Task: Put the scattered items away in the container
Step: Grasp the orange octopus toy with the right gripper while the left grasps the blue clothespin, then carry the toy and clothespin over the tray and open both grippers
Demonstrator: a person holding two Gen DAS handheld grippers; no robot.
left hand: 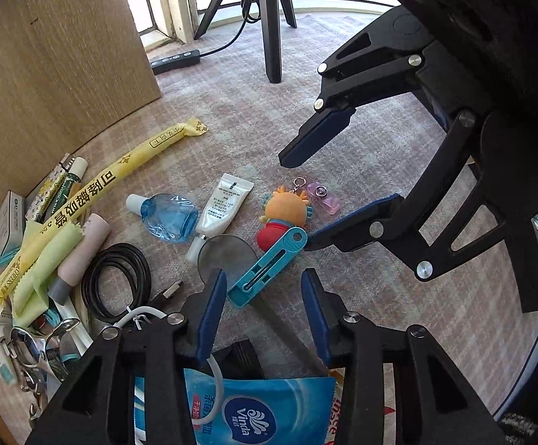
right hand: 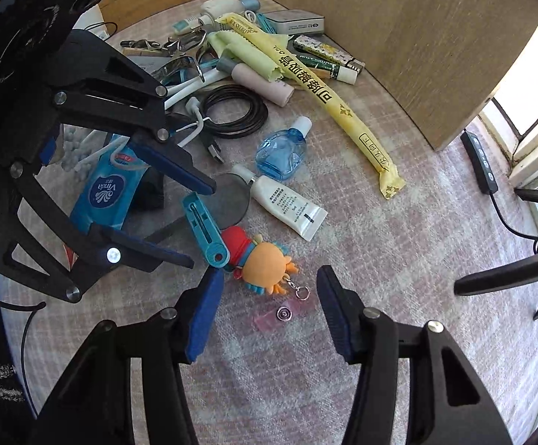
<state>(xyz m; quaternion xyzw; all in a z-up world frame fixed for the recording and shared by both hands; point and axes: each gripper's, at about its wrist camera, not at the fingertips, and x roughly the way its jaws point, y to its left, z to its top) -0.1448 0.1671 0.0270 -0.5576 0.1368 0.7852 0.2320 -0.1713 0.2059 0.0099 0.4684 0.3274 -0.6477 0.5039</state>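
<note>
Small items lie scattered on the checked carpet. My left gripper [left hand: 263, 274] points down, open, its jaws on either side of a teal plastic clip [left hand: 265, 263]; its pads [right hand: 180, 168] stand apart from the clip [right hand: 205, 222]. My right gripper [right hand: 269, 272] is open over an orange and red doll keychain [right hand: 265, 259], which lies between the jaws untouched. In the left wrist view the right gripper [left hand: 298, 202] hangs above the same doll [left hand: 283, 215]. A pink clear tag [right hand: 280, 313] lies just beside the doll's key ring.
A white tube [right hand: 287, 207], blue bottle [right hand: 281, 155], long yellow packet [right hand: 324, 96], black cable coil [right hand: 231, 111] and blue tissue pack [right hand: 107, 189] lie nearby. A pile of small items sits against the wooden panel [right hand: 417, 37]. A power strip [right hand: 480, 163] and tripod legs [left hand: 272, 37] stand beyond.
</note>
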